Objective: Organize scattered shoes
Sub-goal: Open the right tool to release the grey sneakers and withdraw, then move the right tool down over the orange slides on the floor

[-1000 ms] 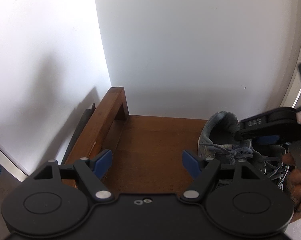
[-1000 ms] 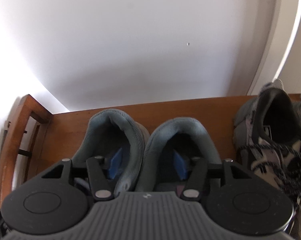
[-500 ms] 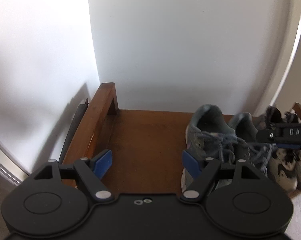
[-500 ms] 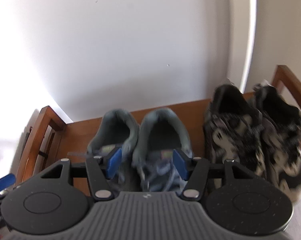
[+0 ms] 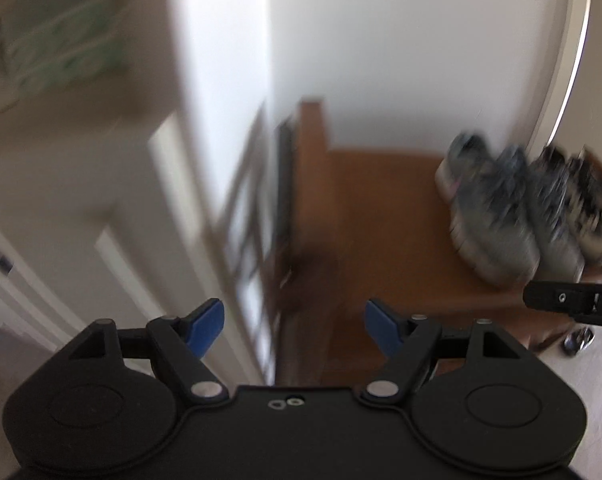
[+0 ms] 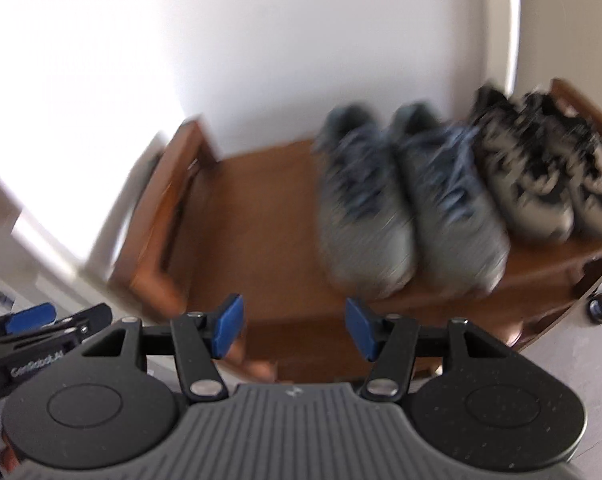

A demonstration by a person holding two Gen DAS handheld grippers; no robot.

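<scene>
Resting grey shoes (image 6: 365, 208), wooden rack (image 6: 261, 216), empty tongs (image 6: 293, 330)

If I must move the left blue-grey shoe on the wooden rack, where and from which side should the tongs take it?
Probably by the heel collar of the left blue-grey shoe, from above. Its opening faces up, so one pad can go inside. Its right side touches its twin, but the rack is bare to its left.

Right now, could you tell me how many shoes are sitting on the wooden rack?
4. Two grey-blue shoes stand side by side mid-rack; two black-and-grey patterned shoes sit at its right end. Others may lie out of view.
</scene>
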